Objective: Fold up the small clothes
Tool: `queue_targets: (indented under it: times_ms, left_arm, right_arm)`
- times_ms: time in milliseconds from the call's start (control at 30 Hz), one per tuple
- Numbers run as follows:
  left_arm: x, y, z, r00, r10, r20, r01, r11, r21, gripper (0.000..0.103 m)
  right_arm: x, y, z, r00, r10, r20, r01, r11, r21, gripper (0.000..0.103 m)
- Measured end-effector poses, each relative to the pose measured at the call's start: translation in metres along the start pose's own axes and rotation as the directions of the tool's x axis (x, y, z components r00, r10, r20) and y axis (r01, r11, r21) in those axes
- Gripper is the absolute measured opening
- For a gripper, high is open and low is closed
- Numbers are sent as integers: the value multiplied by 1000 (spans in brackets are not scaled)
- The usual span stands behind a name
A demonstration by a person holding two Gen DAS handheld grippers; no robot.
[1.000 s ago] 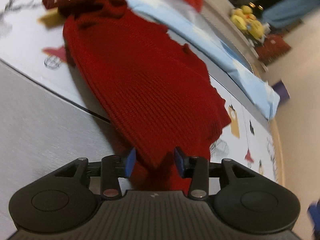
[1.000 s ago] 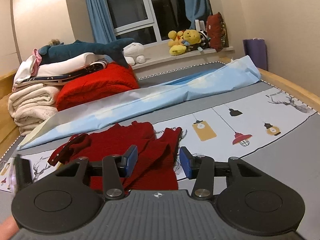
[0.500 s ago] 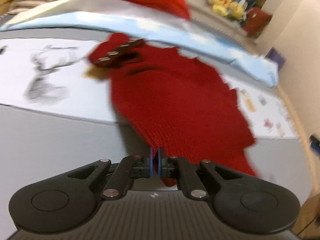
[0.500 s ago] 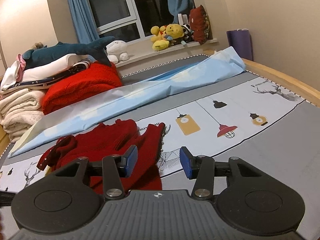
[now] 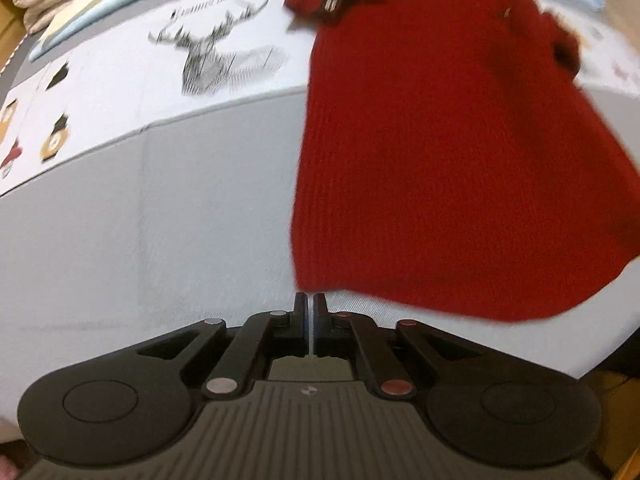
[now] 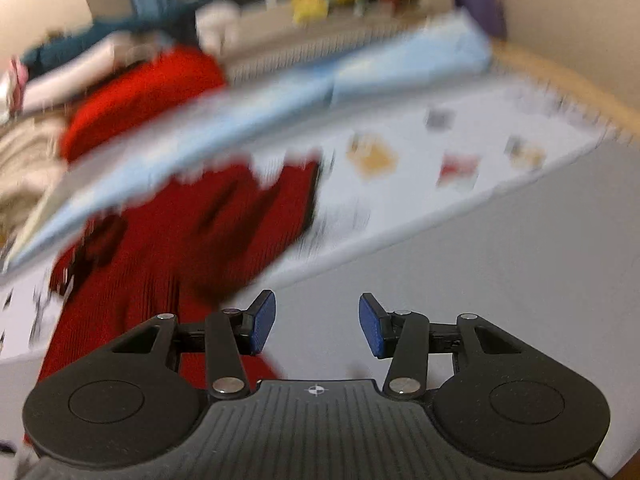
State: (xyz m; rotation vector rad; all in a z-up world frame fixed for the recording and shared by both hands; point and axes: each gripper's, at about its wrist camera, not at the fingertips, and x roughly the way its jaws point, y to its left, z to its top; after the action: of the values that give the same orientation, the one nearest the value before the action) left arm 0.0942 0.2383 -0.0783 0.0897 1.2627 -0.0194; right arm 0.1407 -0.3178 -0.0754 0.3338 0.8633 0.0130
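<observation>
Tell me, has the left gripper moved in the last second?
Yes. The black two-finger left gripper has shifted left and apparently back: the sketched grey deer print now sits nearer centre and higher in its view.

No wording can be read in either view; a line of script above the deer print (image 5: 224,60) on the bedsheet (image 5: 140,220), far left in the left wrist view, is too blurred to make out; the small prints on the sheet in the right wrist view are smeared past reading.
</observation>
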Motion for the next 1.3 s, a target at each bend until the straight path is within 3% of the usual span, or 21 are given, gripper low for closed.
queue_targets:
  times_ms: [133,300,400,467,500,533,567,600,667,700,767,833,900,967,1033,1100,1167,1267,1300]
  left_arm:
    - [-5,10,12,994,-76,76,85,990,-112,32]
    - [18,5,16,995,-57,80,72,979,-191,46]
    - [37,1,17,997,-50,54,60,973,-221,46]
    - [51,5,23,999,-42,26,47,972,-231,46]
    - [54,4,24,999,-43,23,47,972,-231,46]
    - [53,3,25,999,-44,24,49,972,-230,39]
    - [55,3,27,998,-55,24,59,972,-229,20]
    - [53,1,29,997,-75,28,79,970,-228,15]
    - [43,-5,29,995,-89,45,97,973,-210,13]
    - [37,-10,28,993,-102,55,111,976,-187,13]
    - [18,-22,24,974,-207,89,217,966,-139,12]
    - [-10,-42,15,951,-274,141,281,959,-32,11]
    - [-17,-54,2,955,-278,103,277,961,27,11]
    - [-10,-60,-13,977,-215,15,213,975,68,11]
    - [-5,-61,-26,987,-151,-54,156,982,108,11]
    - [-7,-61,-37,987,-132,-87,143,980,138,11]
    - [-12,-65,-43,985,-137,-102,153,974,169,12]
    - [-24,-75,-47,988,-128,-81,143,969,203,14]
    - [-29,-77,-47,989,-130,-64,141,969,201,15]
  right_arm:
    - [42,14,-21,985,30,-168,-25,999,29,49]
    - [83,47,-45,956,-93,-279,54,988,-144,49]
    - [100,58,-59,935,-167,-314,96,969,-227,49]
    - [102,62,-62,938,-178,-298,100,961,-259,47]
    - [102,64,-64,940,-176,-291,94,956,-277,43]
    - [101,64,-64,944,-156,-291,72,957,-279,26]
    - [99,63,-63,946,-130,-297,49,962,-267,14]
    - [95,63,-63,950,-122,-289,42,963,-266,8]
    - [86,58,-58,955,-86,-285,11,968,-252,6]
    - [76,53,-51,965,-64,-254,6,975,-221,6]
    - [41,39,-28,994,-93,-64,81,983,-166,5]
    - [-4,24,-13,980,-153,124,169,977,-128,5]
    - [-21,14,-16,956,-248,156,274,946,-173,5]
    - [-8,-5,-29,942,-335,5,330,923,-199,5]
    - [12,-23,-46,930,-307,-203,272,944,-186,5]
    - [15,-27,-56,937,-246,-250,210,964,-160,6]
    - [15,-16,-63,942,-200,-268,143,965,-219,6]
    - [19,-3,-69,932,-234,-278,130,929,-345,6]
    - [23,-4,-71,917,-270,-295,154,918,-365,6]
